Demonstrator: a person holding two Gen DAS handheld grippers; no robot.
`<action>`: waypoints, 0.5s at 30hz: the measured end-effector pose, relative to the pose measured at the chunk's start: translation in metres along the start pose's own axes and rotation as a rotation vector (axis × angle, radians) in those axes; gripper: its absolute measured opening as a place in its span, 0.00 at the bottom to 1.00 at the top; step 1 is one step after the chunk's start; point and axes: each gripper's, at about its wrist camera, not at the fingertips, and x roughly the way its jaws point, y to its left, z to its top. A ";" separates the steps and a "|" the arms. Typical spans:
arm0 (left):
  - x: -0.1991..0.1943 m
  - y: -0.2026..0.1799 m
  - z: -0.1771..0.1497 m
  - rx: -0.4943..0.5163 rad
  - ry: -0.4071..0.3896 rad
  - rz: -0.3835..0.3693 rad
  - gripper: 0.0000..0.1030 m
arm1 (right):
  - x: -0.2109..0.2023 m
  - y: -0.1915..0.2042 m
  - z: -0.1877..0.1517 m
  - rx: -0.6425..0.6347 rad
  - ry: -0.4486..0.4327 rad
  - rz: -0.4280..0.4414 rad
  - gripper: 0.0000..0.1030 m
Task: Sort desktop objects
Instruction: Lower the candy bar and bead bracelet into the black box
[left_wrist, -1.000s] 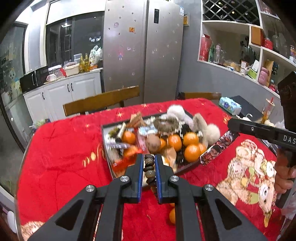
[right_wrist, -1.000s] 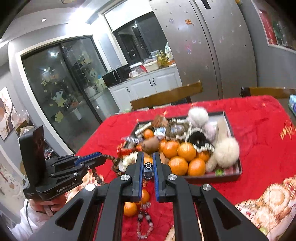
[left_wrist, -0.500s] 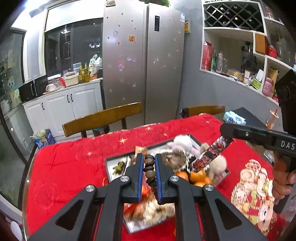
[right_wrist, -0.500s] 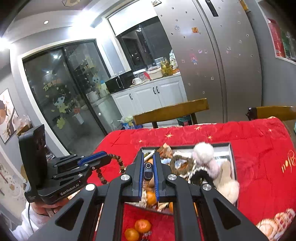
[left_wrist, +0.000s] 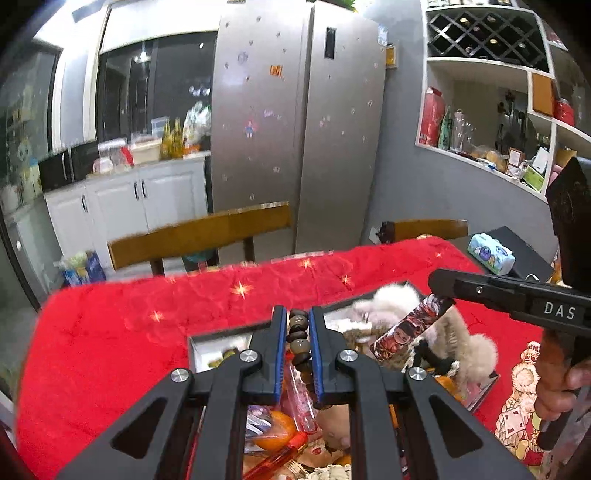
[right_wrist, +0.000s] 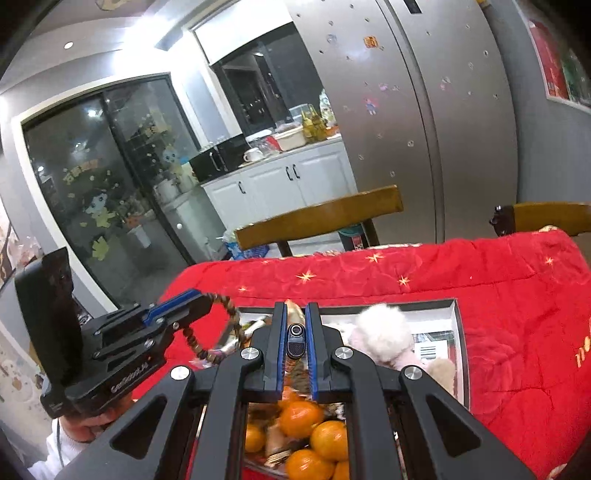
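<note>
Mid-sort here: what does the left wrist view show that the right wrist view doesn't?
Only the left wrist view: the picture-printed side of the flat stick in the right claw, a tissue pack and wall shelves.

Only the right wrist view: the bead bracelet hanging as a loop from the left claw, and the oranges clearly.

Both: the red tablecloth, tray, white pom-pom, fridge.

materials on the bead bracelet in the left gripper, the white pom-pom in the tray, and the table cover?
Bead bracelet: looks like polished wood or stone; glossy brown beads, can't tell which.
White pom-pom: fluffy faux fur or yarn; soft fuzzy outline.
Table cover: red fabric, slightly shiny, wrinkled, printed gold stars.
</note>
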 end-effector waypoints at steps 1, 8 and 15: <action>0.005 0.002 -0.004 -0.013 0.011 -0.007 0.12 | 0.004 -0.003 -0.001 0.007 0.006 0.000 0.10; 0.032 0.016 -0.028 -0.049 0.093 -0.020 0.12 | 0.033 -0.019 -0.015 0.028 0.032 -0.006 0.10; 0.040 0.015 -0.032 -0.026 0.105 -0.008 0.12 | 0.037 -0.028 -0.021 0.004 0.023 -0.028 0.10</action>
